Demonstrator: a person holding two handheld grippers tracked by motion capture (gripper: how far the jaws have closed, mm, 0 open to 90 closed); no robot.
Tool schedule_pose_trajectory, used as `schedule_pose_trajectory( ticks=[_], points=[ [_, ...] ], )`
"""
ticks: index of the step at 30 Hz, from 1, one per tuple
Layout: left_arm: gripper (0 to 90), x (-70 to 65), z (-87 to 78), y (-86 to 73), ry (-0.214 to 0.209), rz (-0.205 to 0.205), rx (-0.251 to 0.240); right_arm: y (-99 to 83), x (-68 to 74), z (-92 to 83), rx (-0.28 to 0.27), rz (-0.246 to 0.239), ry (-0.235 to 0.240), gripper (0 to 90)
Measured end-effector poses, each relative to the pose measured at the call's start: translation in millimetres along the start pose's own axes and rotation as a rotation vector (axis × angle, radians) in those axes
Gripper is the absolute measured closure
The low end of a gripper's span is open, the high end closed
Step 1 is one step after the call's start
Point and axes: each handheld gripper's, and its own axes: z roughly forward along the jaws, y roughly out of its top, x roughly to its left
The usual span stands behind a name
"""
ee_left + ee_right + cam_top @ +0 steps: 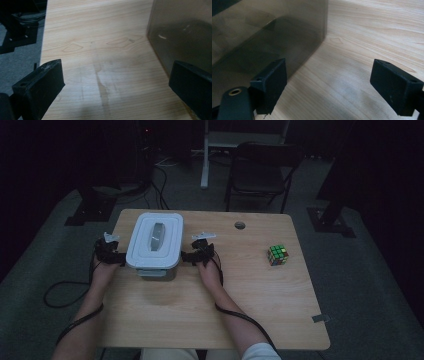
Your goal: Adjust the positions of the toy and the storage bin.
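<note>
A clear plastic container (154, 244) with a white lid stands on the wooden table (260, 305), left of the middle. My left gripper (120, 257) is at its left side, and in the left gripper view (116, 82) the jaws stand wide open over bare wood, with the container's wall (182, 37) just beyond the right jaw. My right gripper (189, 256) is at the container's right side. In the right gripper view (329, 82) it is open too, and the container's wall (262, 37) lies behind the left jaw. Neither gripper holds anything.
A colourful puzzle cube (278, 255) sits on the right part of the table. A round cable hole (240, 225) is near the far edge. A dark chair (260, 170) stands beyond the table. Cables trail off the left edge.
</note>
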Motion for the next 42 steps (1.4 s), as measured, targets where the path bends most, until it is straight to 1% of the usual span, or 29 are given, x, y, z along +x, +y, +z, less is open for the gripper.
schedule_pose_trajectory(
  ticks=[2,3,4,5,6,7,8,9,10,11,12,13,14,16,19,20,26,27,30,31,32,33,34,37,38,42],
  points=[
    [0.6,-1.0,-0.2,-0.6,-0.001,-0.001,-0.004,0.0,0.5,-0.5,0.001,-0.004,0.001,13.8],
    [0.6,-1.8,-0.1,-1.7,-0.010,-0.013,-0.001,0.3,0.1,-2.6,-0.012,-0.003,0.010,13.5],
    [0.6,-1.8,-0.1,-1.7,-0.010,-0.013,-0.001,0.5,-0.2,-3.7,-0.016,0.004,0.016,13.5],
    [0.6,-2.5,0.1,-2.4,-0.014,-0.021,0.000,0.5,-0.2,-3.7,-0.016,0.004,0.016,13.5],
    [0.6,-3.4,0.2,-2.9,-0.022,-0.025,0.001,0.2,-0.8,-6.1,-0.031,0.002,0.018,13.5],
    [0.6,-4.7,0.2,-3.3,-0.031,-0.029,0.003,0.2,-0.8,-6.1,-0.031,0.002,0.018,13.5],
    [0.6,-7.7,0.2,-3.8,-0.048,-0.023,0.002,-1.0,-1.7,-7.5,-0.035,-0.004,0.014,13.7],
    [0.6,-7.7,0.2,-3.8,-0.048,-0.023,0.002,-1.5,-2.7,-7.9,-0.037,-0.005,0.014,13.8],
    [0.6,-11.9,0.5,-3.4,-0.069,-0.015,0.006,-2.4,-4.5,-8.7,-0.040,-0.001,0.021,14.1],
    [0.6,-14.5,0.6,-2.9,-0.076,-0.007,0.005,-3.1,-5.8,-9.2,-0.042,0.003,0.024,14.2],
    [0.6,-14.5,0.6,-2.9,-0.076,-0.007,0.005,-3.1,-5.8,-9.2,-0.042,0.003,0.024,14.2],
    [0.6,-18.1,0.5,-1.8,-0.065,0.007,0.010,-4.1,-7.4,-10.4,-0.048,0.009,0.026,14.7],
    [0.6,-20.1,0.5,-0.8,-0.061,0.011,0.009,-5.7,-10.4,-12.7,-0.050,0.014,0.025,14.8],
    [0.6,-23.7,1.0,0.9,-0.058,0.006,0.008,-6.9,-12.2,-14.1,-0.046,0.019,0.027,15.0],
    [0.6,-24.6,1.3,1.4,-0.057,0.004,0.011,-7.9,-14.0,-15.3,-0.040,0.020,0.033,15.1],
    [0.6,-27.6,2.0,2.5,-0.057,-0.005,0.010,-9.6,-15.1,-17.7,-0.031,0.017,0.029,15.4],
    [0.6,-37.6,4.6,5.1,-0.062,0.011,0.024,-11.2,-18.9,-25.0,-0.033,0.010,0.021,16.6],
    [0.7,-39.9,5.1,5.4,-0.060,0.012,0.023,-12.1,-21.3,-28.6,-0.035,0.019,0.020,16.7],
    [0.7,-47.2,7.2,6.9,-0.067,0.012,0.021,-13.5,-24.1,-32.3,-0.032,0.021,0.011,16.9],
    [0.7,-49.5,8.0,7.6,-0.071,0.014,0.021,-16.0,-26.4,-36.4,-0.042,0.012,-0.003,16.9],
    [0.7,-51.7,8.9,8.5,-0.070,0.018,0.019,-16.0,-26.4,-36.4,-0.042,0.012,-0.003,16.9],
    [0.7,-53.3,9.6,9.5,-0.074,0.022,0.022,-18.5,-30.5,-40.2,-0.040,0.014,0.006,16.9],
    [0.7,-58.4,11.2,11.0,-0.082,0.028,0.022,-19.5,-32.5,-42.0,-0.039,0.017,0.006,16.9],
    [0.7,-61.0,11.9,12.0,-0.083,0.033,0.022,-20.3,-34.5,-43.8,-0.038,0.020,0.005,16.9],
    [0.7,-66.2,13.0,13.9,-0.087,0.044,0.025,-21.1,-36.3,-45.8,-0.036,0.023,0.001,16.9],
    [0.7,-75.7,15.9,17.4,-0.097,0.055,0.029,-26.2,-44.3,-56.2,-0.039,0.027,-0.007,16.9]
  ],
)
